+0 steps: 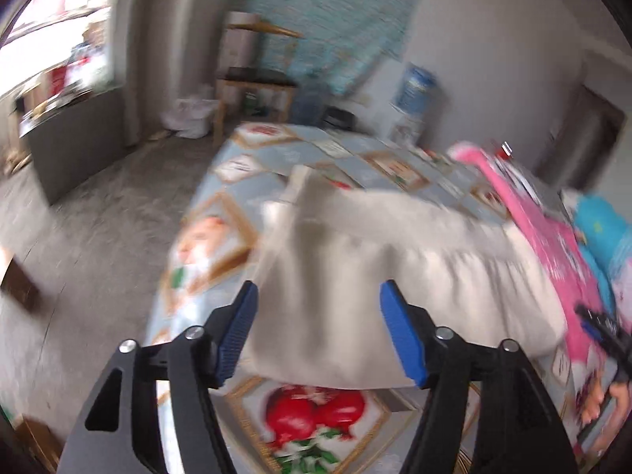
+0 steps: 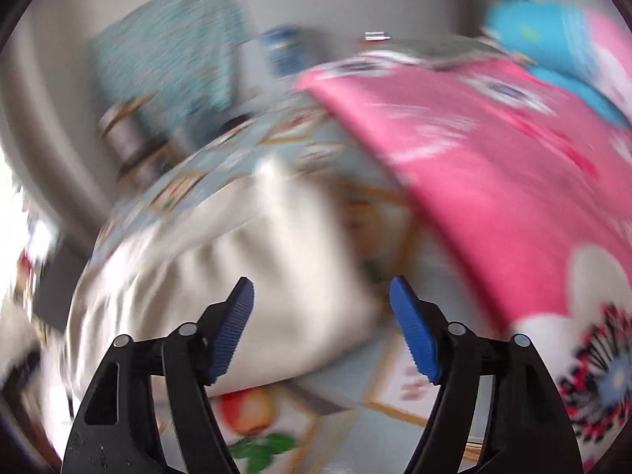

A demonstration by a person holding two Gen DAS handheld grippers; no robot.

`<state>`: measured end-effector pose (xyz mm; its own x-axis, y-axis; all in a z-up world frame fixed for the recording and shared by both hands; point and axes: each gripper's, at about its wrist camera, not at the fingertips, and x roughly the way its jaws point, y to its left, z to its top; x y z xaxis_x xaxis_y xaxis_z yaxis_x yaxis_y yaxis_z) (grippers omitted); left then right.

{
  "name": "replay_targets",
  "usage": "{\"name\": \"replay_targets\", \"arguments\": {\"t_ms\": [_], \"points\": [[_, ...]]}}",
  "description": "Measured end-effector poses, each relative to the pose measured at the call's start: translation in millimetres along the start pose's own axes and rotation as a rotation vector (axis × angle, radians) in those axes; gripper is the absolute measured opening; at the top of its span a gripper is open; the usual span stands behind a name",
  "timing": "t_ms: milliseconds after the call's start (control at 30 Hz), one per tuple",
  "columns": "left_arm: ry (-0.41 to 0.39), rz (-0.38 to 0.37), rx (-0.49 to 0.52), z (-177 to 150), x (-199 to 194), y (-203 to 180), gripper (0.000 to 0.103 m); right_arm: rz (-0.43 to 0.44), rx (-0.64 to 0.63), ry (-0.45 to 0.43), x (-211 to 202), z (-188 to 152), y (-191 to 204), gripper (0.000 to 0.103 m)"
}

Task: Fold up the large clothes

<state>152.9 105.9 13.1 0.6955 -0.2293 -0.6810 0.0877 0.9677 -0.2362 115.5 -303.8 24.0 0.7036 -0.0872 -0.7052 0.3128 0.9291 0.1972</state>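
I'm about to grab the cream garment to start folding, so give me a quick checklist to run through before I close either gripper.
1. Left gripper open: ok, jaws apart, nothing between them.
2. Right gripper open: ok, jaws apart and empty.
3. Cream garment ahead of both grippers on the patterned tablecloth: ok.
4. Garment lying flat: not ok, it looks bunched and creased.
5. Garment clear of the pink cloth: cannot tell, the two meet along one edge and blur hides any overlap.
6. A definite hem or corner to pinch: cannot tell, both views are motion-blurred.
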Motion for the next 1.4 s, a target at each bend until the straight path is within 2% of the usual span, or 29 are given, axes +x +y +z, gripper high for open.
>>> {"name": "replay_targets", "arguments": {"t_ms": [67, 100, 167, 200, 233, 267, 300, 400, 467, 533, 600, 700, 767, 800, 833, 933, 1100, 1167, 1233, 1400], "points": [[0.050, 0.004, 0.088, -1, 24, -23, 0.069, 0.017, -0.123, 0.027, 15, -9, 29, 0.077], [0.068, 0.013, 0.106, -3, 36, -28, 0.071, -0.006, -0.169, 0.026, 20, -13, 39, 0.079], [0.119, 0.019, 0.086, -7, 60, -26, 0.071, -0.063, -0.243, 0.041, 38, -20, 52, 0.081], [0.156, 0.043, 0.057, -10, 73, -20, 0.071, -0.080, -0.245, 0.069, 45, -24, 50, 0.081], [0.158, 0.033, 0.045, -11, 79, -14, 0.071, -0.094, -0.216, 0.118, 57, -27, 41, 0.081], [0.125, 0.031, 0.051, -12, 76, -13, 0.071, -0.064, -0.169, 0.144, 63, -28, 31, 0.081], [0.134, 0.038, 0.062, -11, 76, -13, 0.071, -0.034, -0.128, 0.136, 61, -25, 23, 0.081], [0.133, 0.065, 0.075, -8, 65, -17, 0.071, -0.042, -0.123, 0.144, 53, -14, 28, 0.081], [0.099, 0.038, 0.105, -6, 53, -27, 0.071, 0.012, -0.145, 0.122, 45, -8, 42, 0.081], [0.074, 0.008, 0.167, -9, 43, -45, 0.076, 0.075, -0.197, 0.094, 33, -15, 59, 0.082], [0.095, -0.004, 0.231, -16, 47, -65, 0.077, 0.100, -0.274, 0.080, 33, -22, 82, 0.083], [0.197, 0.039, 0.301, -35, 73, -84, 0.079, 0.087, -0.359, 0.120, 55, -40, 105, 0.085], [0.163, 0.064, 0.310, -41, 80, -86, 0.081, 0.031, -0.391, 0.175, 77, -52, 109, 0.086], [0.170, 0.064, 0.301, -40, 81, -86, 0.082, 0.025, -0.406, 0.144, 77, -55, 110, 0.086], [0.183, 0.060, 0.290, -38, 81, -85, 0.082, 0.016, -0.414, 0.150, 76, -54, 111, 0.086], [0.189, 0.039, 0.240, -30, 71, -78, 0.082, 0.025, -0.390, 0.157, 64, -45, 111, 0.086], [0.101, 0.036, 0.250, -24, 26, -80, 0.082, 0.116, -0.351, 0.111, 23, -44, 107, 0.088], [0.065, 0.046, 0.262, -22, 6, -83, 0.086, 0.140, -0.339, 0.094, 4, -48, 107, 0.089], [0.040, 0.039, 0.259, -21, -13, -85, 0.095, 0.159, -0.322, 0.071, -14, -50, 105, 0.092], [-0.016, -0.013, 0.232, -20, -53, -90, 0.098, 0.160, -0.260, 0.013, -49, -53, 98, 0.096]]}}
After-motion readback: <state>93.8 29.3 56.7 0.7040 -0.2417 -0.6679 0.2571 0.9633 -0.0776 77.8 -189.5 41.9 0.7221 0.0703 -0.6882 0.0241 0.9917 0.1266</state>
